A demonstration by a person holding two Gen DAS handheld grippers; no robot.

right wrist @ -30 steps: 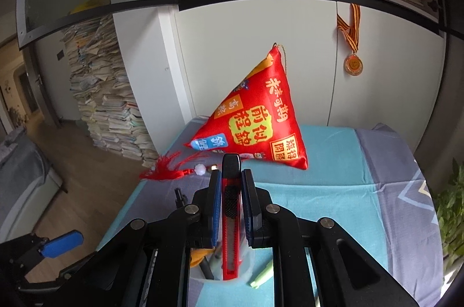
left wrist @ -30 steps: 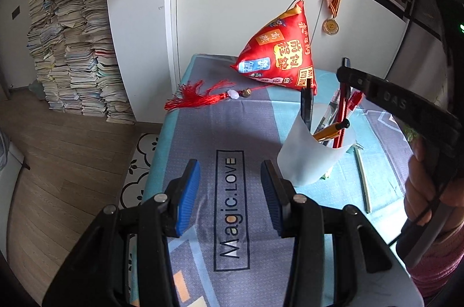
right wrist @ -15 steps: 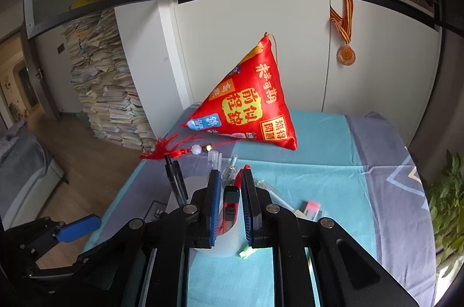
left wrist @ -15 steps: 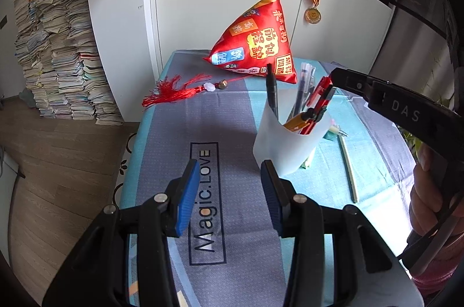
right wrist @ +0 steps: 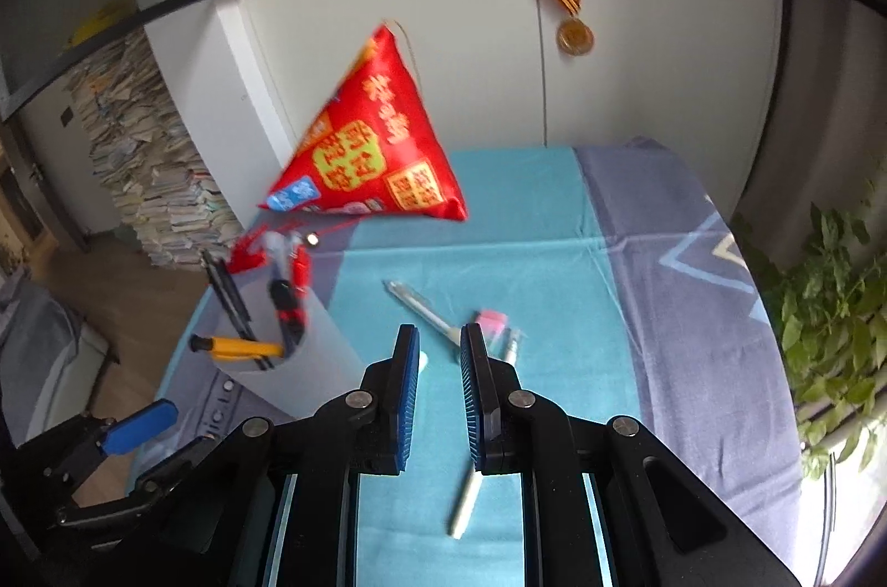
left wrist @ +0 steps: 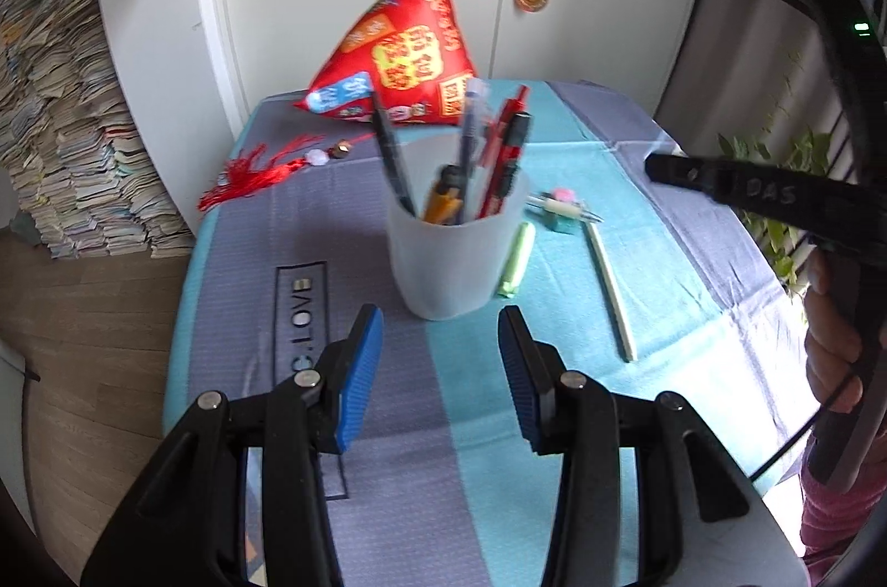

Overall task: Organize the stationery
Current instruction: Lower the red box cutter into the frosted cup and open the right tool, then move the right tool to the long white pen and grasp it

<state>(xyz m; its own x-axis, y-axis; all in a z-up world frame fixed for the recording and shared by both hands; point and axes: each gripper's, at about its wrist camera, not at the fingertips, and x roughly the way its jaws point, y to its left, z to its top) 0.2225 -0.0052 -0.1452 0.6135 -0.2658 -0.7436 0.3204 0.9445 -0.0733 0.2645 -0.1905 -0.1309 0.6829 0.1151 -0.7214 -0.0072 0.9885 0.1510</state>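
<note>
cup (left wrist: 452,254) w/ pens, grippers (both empty) apart

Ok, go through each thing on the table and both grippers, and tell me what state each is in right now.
Left gripper: open, empty, near the cup.
Right gripper: open, empty, above the cloth.
Cup: upright, holding pens.
Red utility knife: standing in the cup.
Green highlighter: lying beside the cup.
White pen: lying flat on the cloth.
Red pouch: standing against the cabinet.

The black left gripper with blue ribbed pads (left wrist: 441,365) is held level, jaws spread wide with nothing between; the black right gripper with blue pads (right wrist: 439,376) is parted narrowly and likewise empty
</note>
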